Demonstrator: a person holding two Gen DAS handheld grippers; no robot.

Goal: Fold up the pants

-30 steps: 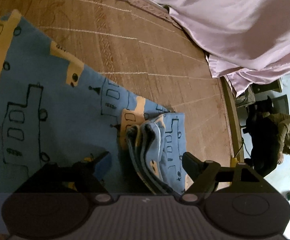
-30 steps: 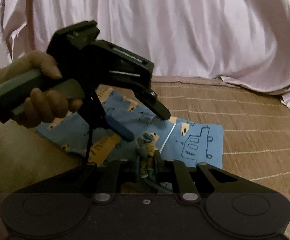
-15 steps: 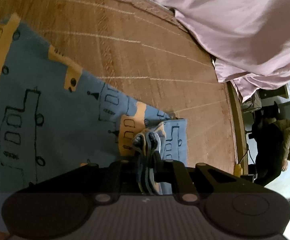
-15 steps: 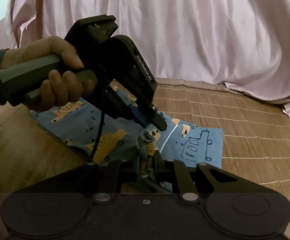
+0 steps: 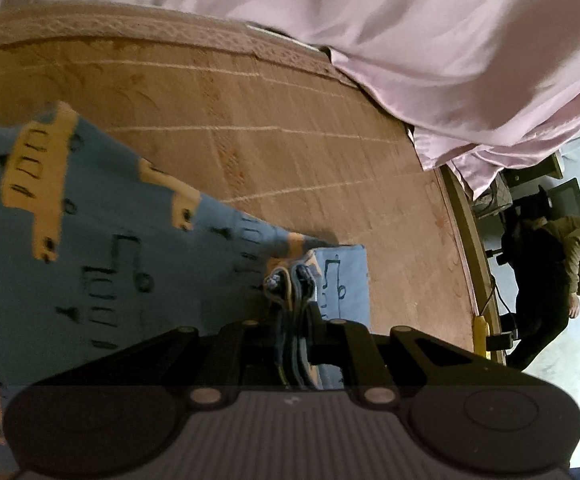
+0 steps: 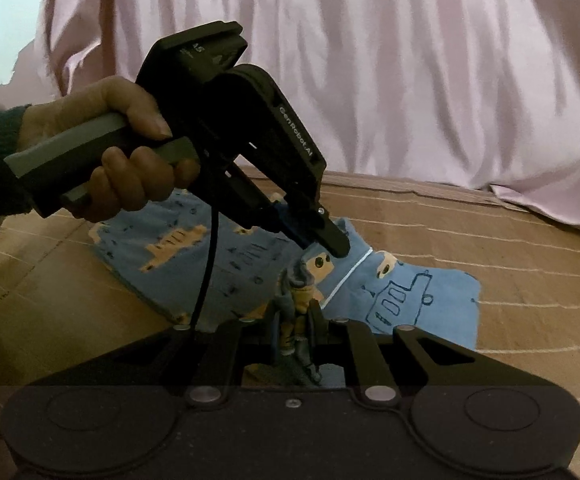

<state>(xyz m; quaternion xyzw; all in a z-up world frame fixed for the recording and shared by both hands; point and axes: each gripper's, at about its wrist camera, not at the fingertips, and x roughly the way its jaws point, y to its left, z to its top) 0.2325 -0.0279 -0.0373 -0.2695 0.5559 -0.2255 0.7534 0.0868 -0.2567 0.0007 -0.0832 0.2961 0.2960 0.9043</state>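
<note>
Mat: both grippers clamping pants.

Open mat beyond pants; pink drape blocks far edge.

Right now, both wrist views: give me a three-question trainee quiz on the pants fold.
1. True or false: the left gripper is shut on the pants.
2. The pants lie on: A) a tiled floor B) a woven mat C) a glass table.
3. Fill in: the right gripper pinches a bunched ____ of the blue cloth.

Key: 1 true; 2 B; 3 edge.
</note>
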